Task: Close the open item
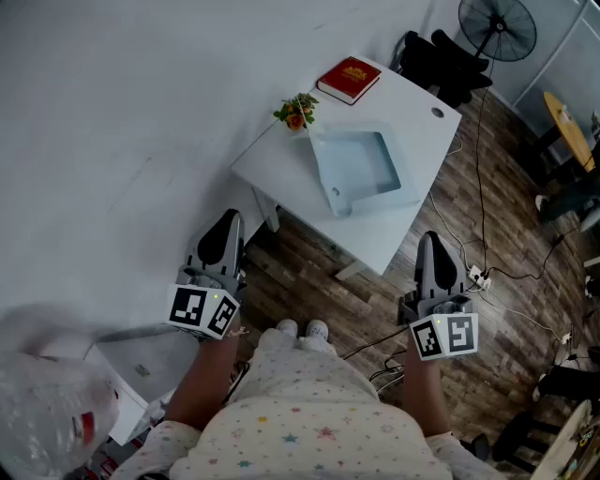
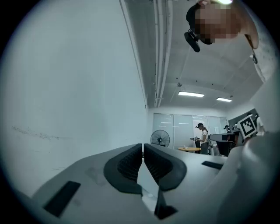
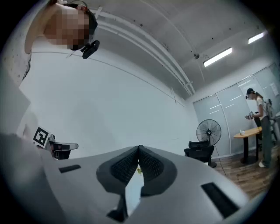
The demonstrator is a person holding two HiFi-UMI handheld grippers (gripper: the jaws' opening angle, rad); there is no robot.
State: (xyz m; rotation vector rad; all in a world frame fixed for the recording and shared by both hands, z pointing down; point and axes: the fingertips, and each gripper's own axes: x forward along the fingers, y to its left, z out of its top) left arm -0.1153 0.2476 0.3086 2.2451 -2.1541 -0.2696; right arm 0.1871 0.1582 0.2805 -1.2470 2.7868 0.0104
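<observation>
On the white table [image 1: 427, 141] ahead lies a pale blue shallow box-like item [image 1: 359, 169], open side up. A red book [image 1: 349, 79] and a small flower sprig [image 1: 297, 111] lie behind it. Both grippers are held level in front of the person, short of the table's near edge. My left gripper [image 1: 228, 220] [image 2: 143, 147] is shut with nothing between its pads. My right gripper [image 1: 432, 239] [image 3: 138, 149] is also shut and empty. Neither touches the table or the item.
A white wall runs along the left. A standing fan [image 1: 498, 28] and a black chair [image 1: 441, 61] stand beyond the table. Cables and a power strip [image 1: 478, 277] lie on the wood floor at right. A white cabinet [image 1: 141, 361] sits low left. A distant person [image 3: 259, 124] stands by a round table.
</observation>
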